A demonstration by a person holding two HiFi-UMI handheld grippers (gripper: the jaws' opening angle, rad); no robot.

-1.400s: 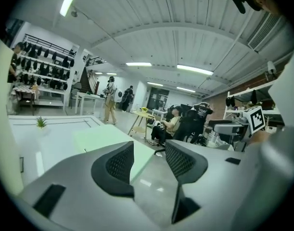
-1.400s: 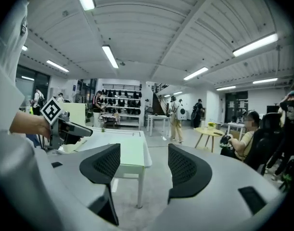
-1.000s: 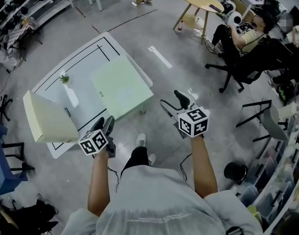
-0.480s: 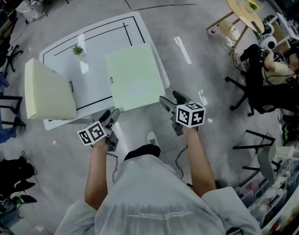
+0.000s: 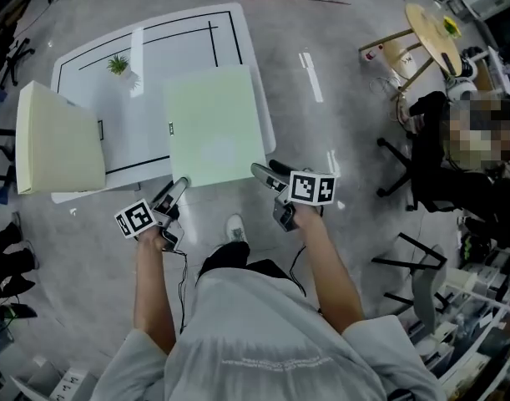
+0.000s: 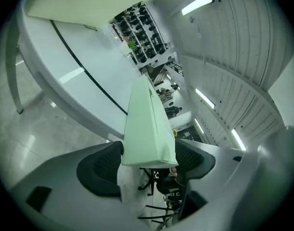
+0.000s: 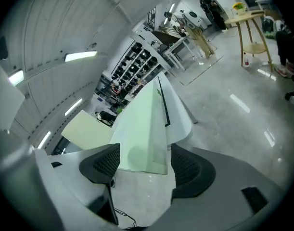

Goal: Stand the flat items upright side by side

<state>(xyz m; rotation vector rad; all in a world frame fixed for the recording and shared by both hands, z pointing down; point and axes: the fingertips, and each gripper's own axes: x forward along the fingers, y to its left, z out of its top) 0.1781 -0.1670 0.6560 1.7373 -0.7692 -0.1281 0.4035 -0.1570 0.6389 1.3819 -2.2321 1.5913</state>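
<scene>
A pale green flat box (image 5: 213,124) lies flat on the white table (image 5: 188,32), its near edge overhanging. A cream flat box (image 5: 58,140) lies at the table's left, also overhanging. My left gripper (image 5: 178,186) is at the green box's near left corner. In the left gripper view that corner (image 6: 147,129) sits between the jaws of the left gripper (image 6: 149,160), which are opening, pads not pressing. My right gripper (image 5: 267,170) is at the near right corner. The right gripper view shows the box (image 7: 142,134) between the spread jaws of the right gripper (image 7: 144,165), with a gap.
A small potted plant (image 5: 118,63) stands at the table's far left. Black lines mark the tabletop. At the right a seated person (image 5: 455,140) occupies an office chair beside a round wooden table (image 5: 434,32). My shoe (image 5: 235,228) shows on the grey floor below the table edge.
Both grippers have moved forward from over the floor to the green box's near corners. The left jaws have spread wider. Both boxes still lie flat.
</scene>
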